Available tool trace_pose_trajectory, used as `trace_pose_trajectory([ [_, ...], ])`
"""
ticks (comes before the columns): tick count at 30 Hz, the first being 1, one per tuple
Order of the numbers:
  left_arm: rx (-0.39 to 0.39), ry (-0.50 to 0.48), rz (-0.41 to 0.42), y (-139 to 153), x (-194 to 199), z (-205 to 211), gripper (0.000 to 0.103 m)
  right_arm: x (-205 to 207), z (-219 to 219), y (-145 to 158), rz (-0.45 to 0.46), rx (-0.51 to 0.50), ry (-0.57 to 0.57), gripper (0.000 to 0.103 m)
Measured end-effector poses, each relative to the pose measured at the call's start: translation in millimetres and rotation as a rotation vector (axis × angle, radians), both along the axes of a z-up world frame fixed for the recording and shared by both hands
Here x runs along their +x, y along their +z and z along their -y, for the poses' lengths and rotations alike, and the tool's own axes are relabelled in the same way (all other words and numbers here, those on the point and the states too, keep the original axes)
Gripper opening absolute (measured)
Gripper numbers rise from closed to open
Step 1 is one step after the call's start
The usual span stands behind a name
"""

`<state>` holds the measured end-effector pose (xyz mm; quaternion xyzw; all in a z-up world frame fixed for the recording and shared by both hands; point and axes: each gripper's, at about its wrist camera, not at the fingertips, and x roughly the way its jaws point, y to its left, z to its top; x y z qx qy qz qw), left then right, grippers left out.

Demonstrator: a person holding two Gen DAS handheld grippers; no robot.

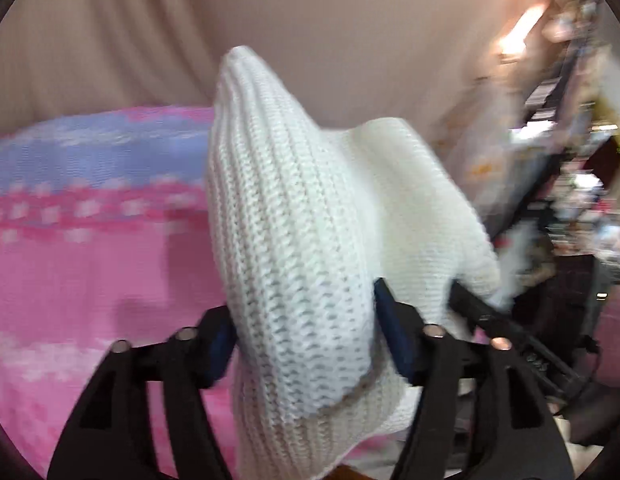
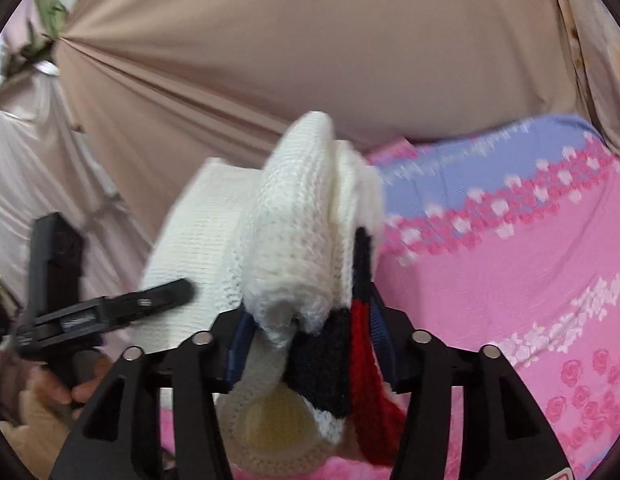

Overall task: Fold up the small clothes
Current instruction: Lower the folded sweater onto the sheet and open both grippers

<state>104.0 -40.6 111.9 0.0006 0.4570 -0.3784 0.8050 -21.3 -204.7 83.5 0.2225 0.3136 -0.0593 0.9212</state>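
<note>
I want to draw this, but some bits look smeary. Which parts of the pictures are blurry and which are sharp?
Left wrist view: the white knitted garment is sharp between the left hand-held gripper's pads, while the cluttered shelves smear badly. Right wrist view: the garment and pink flowered bedsheet are slightly blurred; both views bulge at the edges.

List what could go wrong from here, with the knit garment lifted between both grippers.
1. The left gripper seems to pinch only a bunched ridge of the white knit garment; the thick, stretchy knit may slip out.
2. The right gripper clamps a wad of white, navy and red layers, so the layers may be uneven and the fold could come out crooked.
3. Both views are blurred; the hanging part may swing and land creased on the pink bedsheet.
</note>
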Motion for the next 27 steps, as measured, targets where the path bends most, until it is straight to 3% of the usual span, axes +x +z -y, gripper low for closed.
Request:
trace_pose_trajectory([
  [1,0.062,0.038,-0.009,-21.4,10.1,-3.1,0.067,18.9,4.2,-32.1,-0.133,-0.028,-0.057,0.05],
  [2,0.14,0.098,-0.032,-52.0,22.0,-8.6,0.065,27.8,6.0,-54.9,-0.233,-0.036,-0.099,0.04],
  [3,0.192,0.147,-0.073,-77.0,27.9,-16.5,0.064,27.1,6.8,-71.8,-0.282,0.007,-0.106,0.023],
  [4,0.248,0.199,-0.112,-97.8,28.1,-28.1,0.059,24.1,4.2,-78.2,-0.287,0.048,-0.089,0.017],
  [5,0.257,0.228,-0.133,-109.8,23.1,-40.7,0.059,18.5,-0.6,-81.9,-0.279,0.069,-0.063,0.016],
  [8,0.241,0.232,-0.14,-121.4,6.8,-57.0,0.059,15.3,-31.0,-80.3,-0.294,-0.034,0.028,0.016],
  [13,0.292,0.208,-0.132,-137.3,4.7,-32.1,0.06,55.8,-55.6,-96.0,-0.328,-0.072,0.138,0.016],
  [15,0.33,0.205,-0.134,-151.2,8.7,-24.6,0.06,70.6,-59.1,-116.0,-0.385,-0.109,0.154,0.015],
  [18,0.438,0.22,-0.144,-181.1,12.1,-21.6,0.06,81.8,-45.3,-162.1,-0.56,-0.217,0.086,0.011],
  [19,0.463,0.228,-0.167,-191.5,13.9,-25.0,0.062,78.7,-36.5,-171.3,-0.586,-0.193,0.064,0.009],
  [21,0.43,0.258,-0.218,-197.9,12.3,-36.7,0.061,64.7,-31.1,-159.0,-0.554,-0.14,0.029,0.009],
  [24,0.425,0.276,-0.195,-191.2,5.8,-42.2,0.061,57.9,-48.4,-132.7,-0.481,-0.154,0.065,0.009],
  [27,0.431,0.282,-0.166,-184.7,0.8,-40.7,0.06,69.1,-60.0,-150.6,-0.524,-0.253,0.102,0.009],
])
